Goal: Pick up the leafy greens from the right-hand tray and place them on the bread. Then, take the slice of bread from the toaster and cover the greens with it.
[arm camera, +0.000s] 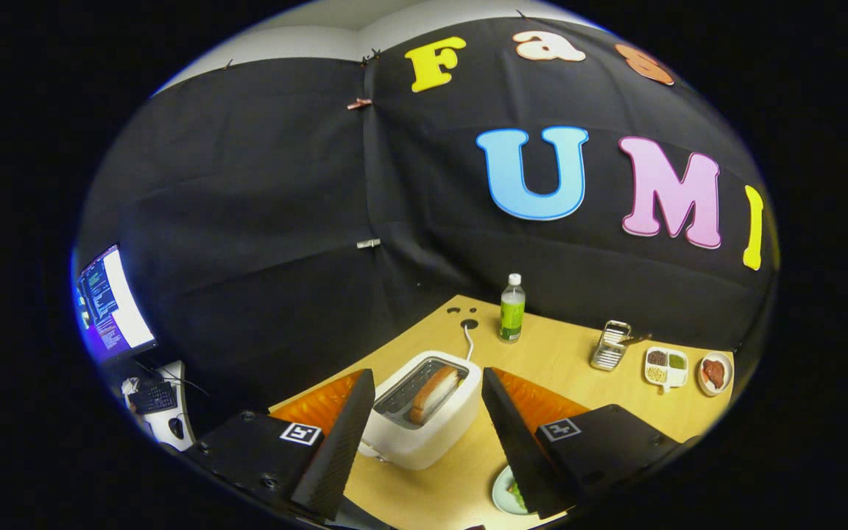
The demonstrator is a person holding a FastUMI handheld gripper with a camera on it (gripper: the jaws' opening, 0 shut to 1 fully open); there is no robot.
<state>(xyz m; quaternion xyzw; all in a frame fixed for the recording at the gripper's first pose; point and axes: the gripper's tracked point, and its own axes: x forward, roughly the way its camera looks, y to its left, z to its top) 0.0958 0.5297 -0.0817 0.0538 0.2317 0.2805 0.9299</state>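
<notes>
A slice of bread (435, 392) stands in the white toaster's (424, 434) slot, framed between the gripper's (424, 442) widely spread, empty fingers. Greens (518, 489) sit on a plate (501, 495) by the right finger; beyond lie a divided tray (665, 366) and a green bottle (512, 309).

The right finger of the gripper (424, 442) covers most of a small plate (503, 492), so just a bit of green food (517, 489) peeks out. The toaster (424, 412) sits between the wide-apart fingers, and its near bottom corner hides behind the left finger. The slice of bread (435, 394) is partly down in the slot. The food in the divided dish (665, 366) and the little bowl (714, 372) is too small to tell.
</notes>
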